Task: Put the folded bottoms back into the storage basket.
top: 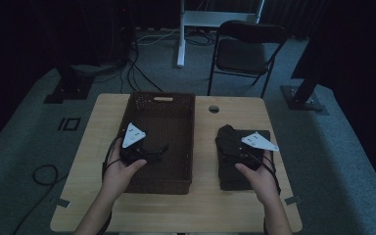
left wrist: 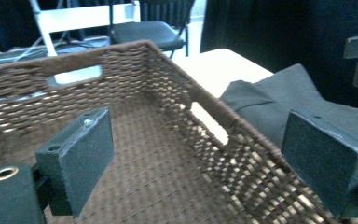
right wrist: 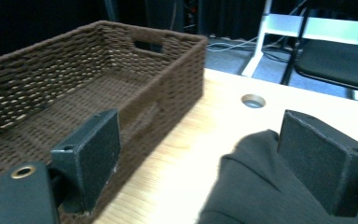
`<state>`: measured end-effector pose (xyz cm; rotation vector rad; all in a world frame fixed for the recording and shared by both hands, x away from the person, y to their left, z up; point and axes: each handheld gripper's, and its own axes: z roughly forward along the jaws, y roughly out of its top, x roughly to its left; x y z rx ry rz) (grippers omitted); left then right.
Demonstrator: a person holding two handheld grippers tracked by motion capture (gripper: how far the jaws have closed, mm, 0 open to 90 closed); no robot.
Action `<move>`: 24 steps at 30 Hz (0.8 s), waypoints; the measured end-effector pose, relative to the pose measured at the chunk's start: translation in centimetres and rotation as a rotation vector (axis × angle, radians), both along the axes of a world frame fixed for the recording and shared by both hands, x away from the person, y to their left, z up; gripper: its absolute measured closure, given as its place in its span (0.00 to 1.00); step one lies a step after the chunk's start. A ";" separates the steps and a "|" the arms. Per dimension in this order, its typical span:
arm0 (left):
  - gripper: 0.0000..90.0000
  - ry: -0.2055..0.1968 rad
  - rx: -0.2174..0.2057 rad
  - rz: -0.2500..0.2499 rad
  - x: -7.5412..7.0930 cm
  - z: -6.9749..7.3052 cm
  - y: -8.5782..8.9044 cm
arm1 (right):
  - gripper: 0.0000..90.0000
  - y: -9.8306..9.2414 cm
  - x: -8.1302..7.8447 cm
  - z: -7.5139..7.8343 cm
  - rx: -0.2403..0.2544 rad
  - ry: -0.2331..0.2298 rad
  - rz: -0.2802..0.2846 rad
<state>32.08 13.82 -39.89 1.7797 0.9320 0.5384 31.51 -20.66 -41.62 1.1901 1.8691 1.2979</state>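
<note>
Dark folded cloth (top: 240, 156) lies right of the brown woven basket (top: 188, 142), under the gaping right tongs (top: 242, 155); left tongs (top: 144, 154), also gaping, hover over the basket.

Dim overhead scene, brighter close-ups

From above we see a murky, underexposed room, corners sinking to black; in the gripper views we find the table (right wrist: 242, 126) glaring near white, the basket (left wrist: 168, 93) weave soft with blur, and the near jaws slightly out of focus

Basket (top: 176, 105) on the table (top: 205, 205) — folded cloth (top: 231, 177) lying right of it.
</note>
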 end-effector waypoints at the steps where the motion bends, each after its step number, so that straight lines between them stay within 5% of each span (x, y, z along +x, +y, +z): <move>1: 0.11 -0.003 0.003 -0.009 0.1 0.0 -0.3 | 0.15 -0.4 -0.1 0.0 0.001 0.001 -0.007; 16: 0.11 -0.005 0.028 -0.096 1.0 -0.2 -6.3 | 0.15 -5.3 -0.8 -1.1 -0.040 0.023 -0.104; 24: 0.11 0.008 -0.015 -0.160 1.7 -0.3 -11.0 | 0.15 -8.5 -1.4 -1.8 -0.048 0.041 -0.164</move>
